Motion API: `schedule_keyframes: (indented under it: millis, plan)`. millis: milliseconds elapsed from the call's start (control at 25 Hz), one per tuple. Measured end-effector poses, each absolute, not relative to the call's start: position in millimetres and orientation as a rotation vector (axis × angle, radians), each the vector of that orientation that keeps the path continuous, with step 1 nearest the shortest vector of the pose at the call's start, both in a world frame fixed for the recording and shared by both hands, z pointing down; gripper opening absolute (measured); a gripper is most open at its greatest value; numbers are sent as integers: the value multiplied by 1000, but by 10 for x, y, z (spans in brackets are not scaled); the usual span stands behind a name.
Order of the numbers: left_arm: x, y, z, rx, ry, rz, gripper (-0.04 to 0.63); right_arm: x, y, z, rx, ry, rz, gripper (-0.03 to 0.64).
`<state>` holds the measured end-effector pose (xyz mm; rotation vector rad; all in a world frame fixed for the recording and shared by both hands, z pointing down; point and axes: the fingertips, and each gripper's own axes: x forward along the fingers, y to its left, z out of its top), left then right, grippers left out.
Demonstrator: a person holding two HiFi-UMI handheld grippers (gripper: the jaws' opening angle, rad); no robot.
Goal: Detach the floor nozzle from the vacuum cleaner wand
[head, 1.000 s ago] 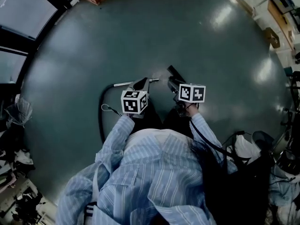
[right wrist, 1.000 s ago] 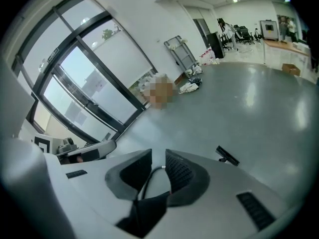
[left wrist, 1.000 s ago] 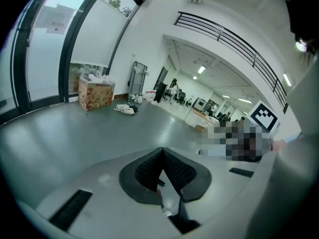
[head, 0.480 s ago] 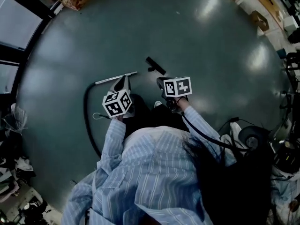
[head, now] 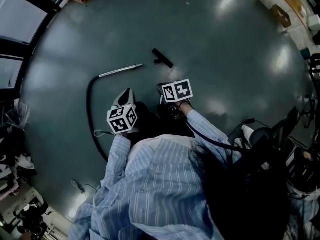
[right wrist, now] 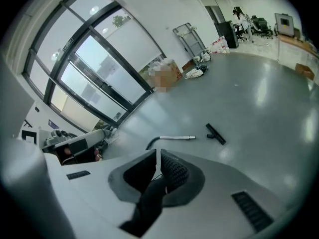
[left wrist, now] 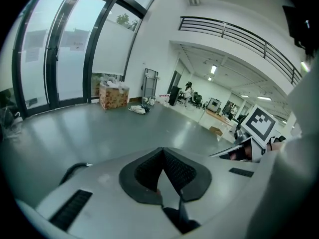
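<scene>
The black bar-shaped floor nozzle (head: 162, 58) lies clear of the silver metal wand (head: 120, 71) at upper centre, evidently detached, so left gripper (left wrist: 162, 156) and right gripper (right wrist: 158, 156) are closed and empty.

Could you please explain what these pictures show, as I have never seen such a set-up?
There is no robot: a person in a striped shirt holds a two-jaw gripper in each hand. The head view looks down from a camera on the person's head; the other two cameras ride on the grippers. The left gripper and the right gripper are both shut and hold nothing. On the grey-green floor lie a silver metal vacuum wand on a black hose, and, apart from it, a black floor nozzle.
</scene>
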<state>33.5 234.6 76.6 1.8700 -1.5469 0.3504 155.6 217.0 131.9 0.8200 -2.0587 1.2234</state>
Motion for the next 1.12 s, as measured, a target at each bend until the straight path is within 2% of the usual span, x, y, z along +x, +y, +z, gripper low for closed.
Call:
schedule_keyframes:
  millis: [320,560,800,1120]
  plan:
    - [8,2869,744,1835,-1581,315,6,1097,2672,1394,732,-2072,1221,34]
    - [233,3595,675,1869,-1572,333,6,1170,3299,1366,728,-2082,1232,34]
    - [-216,4397,707,1863,-1553,305,6,577,4218,1362,656,-2072,1249,34]
    - [107,5060,799,1910,-1488,303,6,844,4859,1327,709,-2070,1261,34]
